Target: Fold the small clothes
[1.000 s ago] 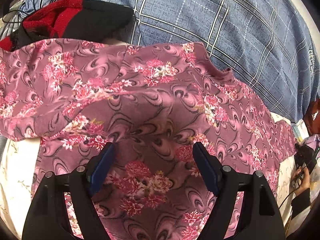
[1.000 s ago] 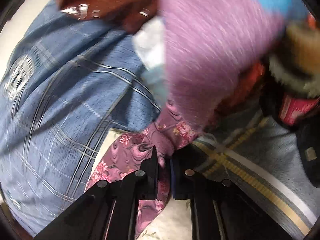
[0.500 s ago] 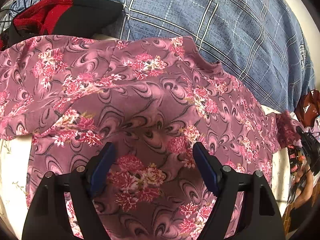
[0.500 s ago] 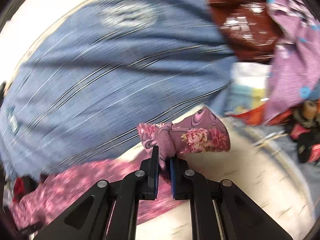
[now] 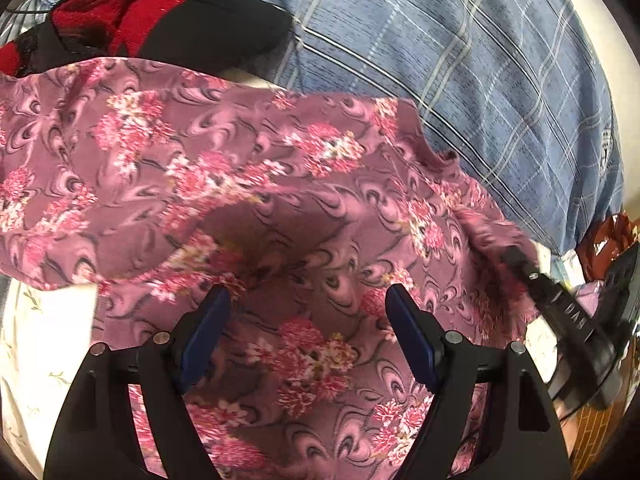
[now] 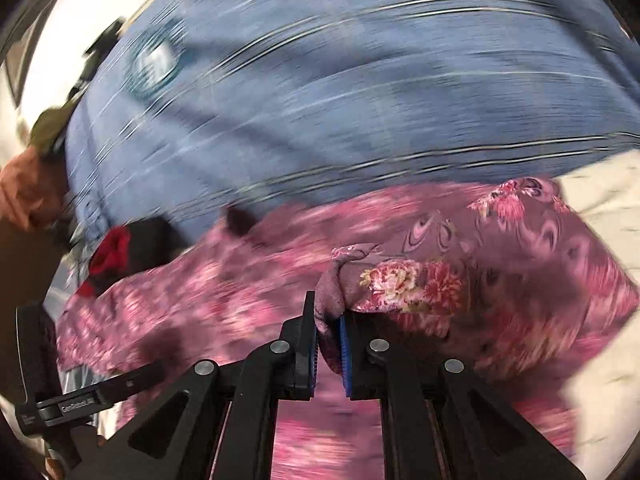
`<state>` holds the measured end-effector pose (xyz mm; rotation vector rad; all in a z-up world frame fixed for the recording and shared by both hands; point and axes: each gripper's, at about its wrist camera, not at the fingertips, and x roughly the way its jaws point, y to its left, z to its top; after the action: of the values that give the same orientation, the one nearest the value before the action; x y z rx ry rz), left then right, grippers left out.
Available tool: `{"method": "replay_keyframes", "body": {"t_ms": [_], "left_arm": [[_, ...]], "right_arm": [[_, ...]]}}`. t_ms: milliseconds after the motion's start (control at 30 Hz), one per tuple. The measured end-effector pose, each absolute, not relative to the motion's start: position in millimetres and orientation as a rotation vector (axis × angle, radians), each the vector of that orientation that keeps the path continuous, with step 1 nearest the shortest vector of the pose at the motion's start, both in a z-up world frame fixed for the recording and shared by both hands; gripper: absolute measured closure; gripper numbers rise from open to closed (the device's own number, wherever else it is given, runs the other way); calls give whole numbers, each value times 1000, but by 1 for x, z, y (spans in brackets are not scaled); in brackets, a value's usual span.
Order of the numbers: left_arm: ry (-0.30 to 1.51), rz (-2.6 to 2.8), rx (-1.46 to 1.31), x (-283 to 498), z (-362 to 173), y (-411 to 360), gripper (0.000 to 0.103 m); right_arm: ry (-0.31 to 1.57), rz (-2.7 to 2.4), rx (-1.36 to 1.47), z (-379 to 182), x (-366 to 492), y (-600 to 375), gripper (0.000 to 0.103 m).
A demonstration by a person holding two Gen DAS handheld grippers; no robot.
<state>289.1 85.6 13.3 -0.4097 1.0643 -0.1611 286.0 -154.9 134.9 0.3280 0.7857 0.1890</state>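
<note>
Since the earlier frames, the right gripper (image 6: 328, 332) has swept its pinched corner of the floral garment (image 5: 248, 200) across from the cluttered right side, over the blue checked cloth (image 5: 460, 80), and now carries it above the garment's own body. Its jaws are clenched on that bunched corner. The left gripper (image 5: 306, 332) has barely shifted; its jaws stand wide apart over the fabric and grasp nothing.

The garment lies spread on the pale bedsheet (image 5: 36, 320), its far edge against the blue checked cloth and a red-and-black item (image 5: 152, 20).

Judged handling: light, limp and soft, not fragile; it will sag and drag. Hems or corners look the best hold.

Count: one floral garment, two grippers, one blue cloth, one red-and-black item.
</note>
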Motion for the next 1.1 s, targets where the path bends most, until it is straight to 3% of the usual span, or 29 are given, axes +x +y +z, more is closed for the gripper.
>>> {"method": "replay_keyframes", "body": {"t_ms": [100, 200, 367, 700, 900, 933, 1000, 1033, 1100], "left_arm": [[1044, -151, -441, 291, 21, 99, 23], [1023, -139, -467, 292, 27, 111, 23], [1030, -142, -520, 296, 24, 120, 23], [1112, -272, -501, 302, 8, 76, 23], [1134, -323, -572, 328, 7, 42, 23], [1122, -332, -589, 334, 10, 37, 25], [1104, -314, -590, 348, 17, 29, 61], [1116, -301, -571, 354, 19, 25, 93], [1123, -272, -566, 360, 25, 23, 98]], "right_arm": [[802, 241, 276, 130, 290, -105, 93], [824, 281, 247, 123, 294, -72, 86], [909, 353, 227, 104, 293, -37, 56], [881, 317, 420, 112, 224, -152, 50], [826, 140, 728, 85, 195, -264, 50], [808, 142, 804, 80, 194, -278, 51], [764, 154, 908, 74, 198, -293, 52], [747, 150, 933, 73, 200, -296, 52], [705, 128, 1006, 70, 205, -304, 54]]}}
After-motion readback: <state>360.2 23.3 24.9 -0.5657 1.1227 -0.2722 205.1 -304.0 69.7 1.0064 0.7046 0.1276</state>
